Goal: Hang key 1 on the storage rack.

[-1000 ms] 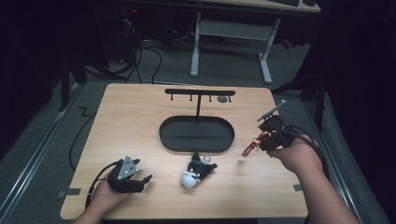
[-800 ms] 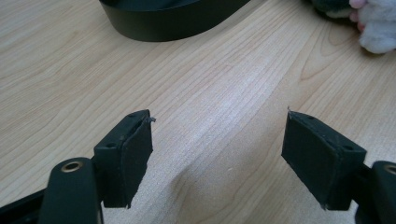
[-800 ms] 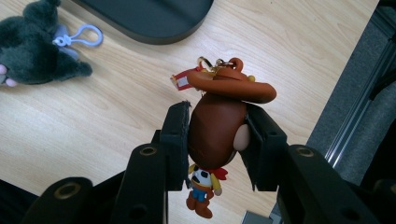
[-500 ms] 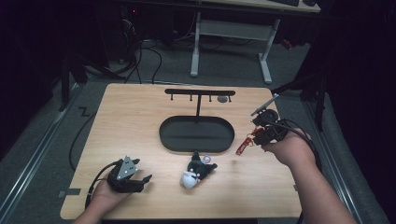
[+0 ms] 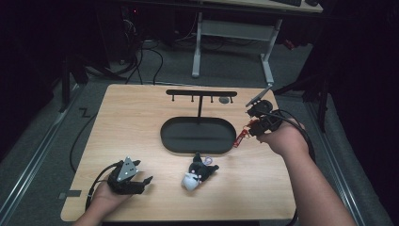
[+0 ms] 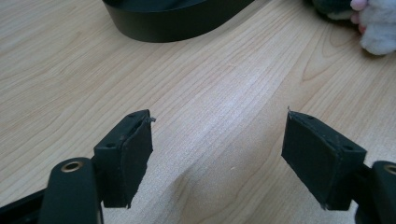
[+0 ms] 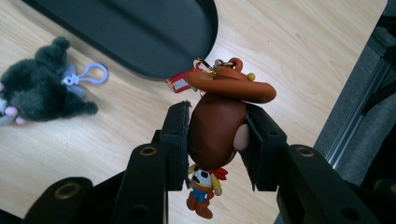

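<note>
Since the earlier frame, right gripper [image 7: 215, 140] w/ cowboy keychain [image 7: 217, 130] was carried toward the rack [image 5: 201, 93]. Figure's clamped by its head; light, rubbery, likely to swing. Left gripper [image 6: 217, 158] is kept open, empty.

Bright light falls from above on the pale desk [image 5: 141, 122] in the high view, while the room around it sinks into near black and looks soft and grainy. Both claw views are evenly lit, with a faint sheen on the wood. The plush toy [image 7: 42, 88] goes slightly soft.
</note>
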`<state>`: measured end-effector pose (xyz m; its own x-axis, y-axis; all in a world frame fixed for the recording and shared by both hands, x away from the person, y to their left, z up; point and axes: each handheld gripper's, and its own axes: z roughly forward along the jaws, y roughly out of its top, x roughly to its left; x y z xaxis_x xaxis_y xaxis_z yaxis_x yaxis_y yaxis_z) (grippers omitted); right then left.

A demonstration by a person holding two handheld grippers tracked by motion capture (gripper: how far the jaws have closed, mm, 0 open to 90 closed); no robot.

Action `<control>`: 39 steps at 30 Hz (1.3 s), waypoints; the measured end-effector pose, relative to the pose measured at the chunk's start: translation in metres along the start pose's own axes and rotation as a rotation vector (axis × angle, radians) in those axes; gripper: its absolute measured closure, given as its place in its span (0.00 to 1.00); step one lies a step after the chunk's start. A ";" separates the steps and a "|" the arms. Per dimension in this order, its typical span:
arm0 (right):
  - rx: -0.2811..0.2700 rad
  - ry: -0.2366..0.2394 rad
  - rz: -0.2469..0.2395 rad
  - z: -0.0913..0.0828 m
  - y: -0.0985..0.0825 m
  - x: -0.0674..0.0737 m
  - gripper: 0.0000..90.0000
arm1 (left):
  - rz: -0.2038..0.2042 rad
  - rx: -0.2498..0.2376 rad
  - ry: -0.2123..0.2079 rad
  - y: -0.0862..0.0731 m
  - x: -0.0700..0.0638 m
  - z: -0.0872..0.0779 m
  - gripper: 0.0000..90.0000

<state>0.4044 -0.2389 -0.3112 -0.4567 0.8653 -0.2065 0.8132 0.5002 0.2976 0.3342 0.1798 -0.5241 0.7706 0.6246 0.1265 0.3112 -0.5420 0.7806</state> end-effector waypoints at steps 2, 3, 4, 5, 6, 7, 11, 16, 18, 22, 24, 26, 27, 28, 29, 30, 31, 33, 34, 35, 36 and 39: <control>-0.005 0.004 -0.001 0.000 0.004 0.000 0.72 | 0.000 0.000 0.000 0.000 0.000 0.000 0.27; -0.005 0.004 -0.002 0.000 0.006 -0.001 0.72 | -0.001 0.000 0.000 0.000 0.000 0.000 0.27; -0.009 0.008 0.000 0.000 0.009 -0.001 0.72 | -0.001 -0.001 0.001 0.000 0.000 0.000 0.28; -0.008 0.005 0.001 0.000 0.010 -0.001 0.72 | -0.001 0.002 0.000 0.000 0.000 -0.001 0.27; -0.012 0.007 0.003 0.001 0.012 -0.001 0.72 | -0.001 0.002 0.001 0.000 0.000 -0.001 0.27; -0.011 0.010 0.006 0.001 0.014 -0.001 0.72 | -0.003 0.001 0.002 -0.001 0.001 -0.001 0.28; -0.012 0.012 0.008 0.003 0.022 -0.003 0.72 | -0.006 -0.003 0.003 -0.001 0.001 -0.001 0.27; -0.004 0.031 0.022 0.003 0.030 -0.006 0.72 | -0.007 -0.002 0.003 -0.001 0.002 -0.001 0.27; -0.002 0.034 0.023 0.003 0.033 -0.009 0.72 | -0.006 -0.002 0.003 -0.001 0.002 -0.001 0.28; 0.002 0.049 0.038 0.003 0.038 -0.013 0.72 | -0.001 0.000 0.004 -0.001 0.001 -0.001 0.28; 0.006 0.052 0.041 0.004 0.040 -0.015 0.72 | -0.001 0.001 0.003 -0.001 0.001 -0.001 0.28; 0.011 0.065 0.054 0.005 0.043 -0.017 0.72 | -0.003 0.002 0.003 -0.001 0.001 -0.001 0.28; 0.008 0.068 0.055 0.005 0.044 -0.018 0.72 | -0.003 0.001 0.003 -0.001 0.001 -0.001 0.28; 0.011 0.069 0.062 0.006 0.046 -0.019 0.72 | -0.004 -0.001 0.003 -0.001 0.001 -0.001 0.28; 0.010 0.069 0.060 0.007 0.047 -0.020 0.72 | -0.003 0.001 0.002 -0.001 0.002 -0.001 0.28; 0.012 0.075 0.070 0.007 0.048 -0.020 0.72 | -0.003 0.000 0.003 -0.001 0.002 -0.001 0.28; 0.011 0.079 0.070 0.008 0.049 -0.021 0.72 | -0.003 0.001 0.002 -0.001 0.002 -0.001 0.28; 0.011 0.092 0.081 0.009 0.052 -0.023 0.72 | -0.003 0.000 0.002 -0.001 0.002 -0.001 0.28; 0.007 0.093 0.080 0.010 0.053 -0.024 0.72 | -0.003 0.000 0.002 -0.001 0.002 -0.001 0.28; 0.009 0.097 0.084 0.011 0.054 -0.025 0.72 | -0.003 -0.001 0.003 -0.001 0.002 -0.001 0.28; 0.007 0.101 0.088 0.011 0.056 -0.026 0.72 | -0.003 0.000 0.003 -0.001 0.002 -0.001 0.28; -0.001 0.112 0.103 0.012 0.059 -0.029 0.72 | -0.003 0.001 0.004 -0.001 0.002 -0.001 0.28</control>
<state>0.4700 -0.2345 -0.2993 -0.4086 0.9100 -0.0698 0.8573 0.4089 0.3128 0.3346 0.1821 -0.5245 0.7677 0.6281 0.1267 0.3138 -0.5409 0.7803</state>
